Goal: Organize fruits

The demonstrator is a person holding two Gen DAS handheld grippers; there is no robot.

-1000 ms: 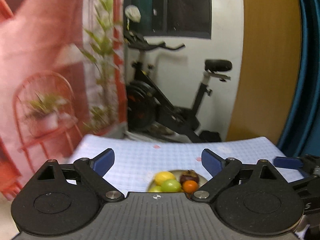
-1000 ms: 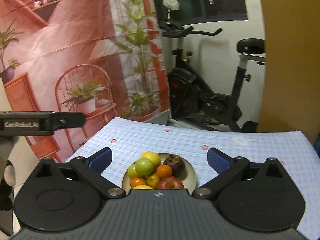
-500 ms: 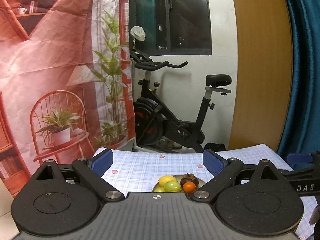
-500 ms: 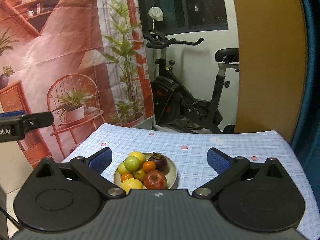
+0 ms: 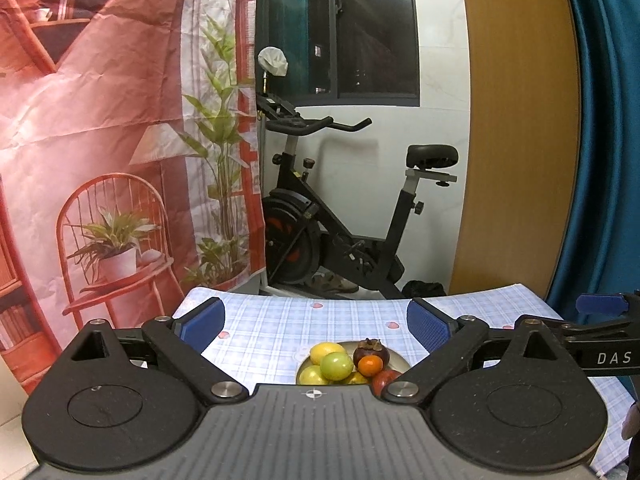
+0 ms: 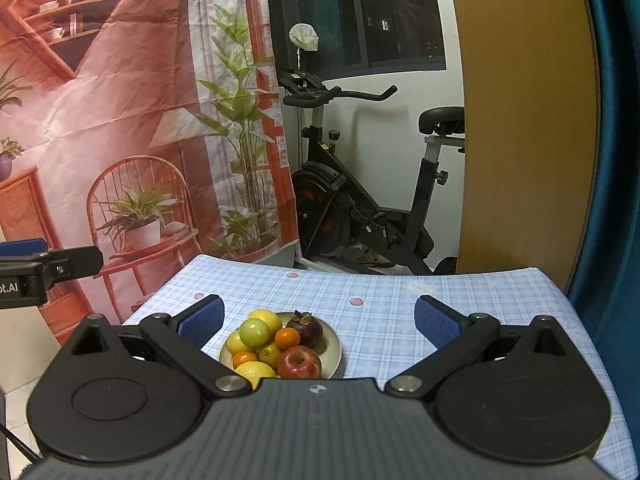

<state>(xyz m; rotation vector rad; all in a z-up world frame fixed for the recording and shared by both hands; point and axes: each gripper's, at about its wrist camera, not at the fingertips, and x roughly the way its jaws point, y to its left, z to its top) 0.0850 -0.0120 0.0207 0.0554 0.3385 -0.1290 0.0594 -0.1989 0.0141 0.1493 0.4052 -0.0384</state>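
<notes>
I'm seeing a bench (image 6: 400,300) wearing a blue checked cloth (image 6: 480,292), a plate (image 6: 332,350) of fruit sitting on it

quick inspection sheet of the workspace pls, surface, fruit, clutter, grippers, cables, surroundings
surface: table under a blue checked cloth with small pink marks.
job's things: one plate piled with fruit: red apple, mangosteen, green fruit, lemon, two small oranges, other yellow pieces. No second container in view.
clutter: nothing seen on the cloth beside the plate.
grippers: left gripper open, empty, above the table's near edge; right gripper open, empty, facing the plate.
cables: a thin dark line at the right view's lower left corner, possibly a cable.
surroundings: exercise bike, printed backdrop, dark window, wooden panel, blue curtain.
</notes>
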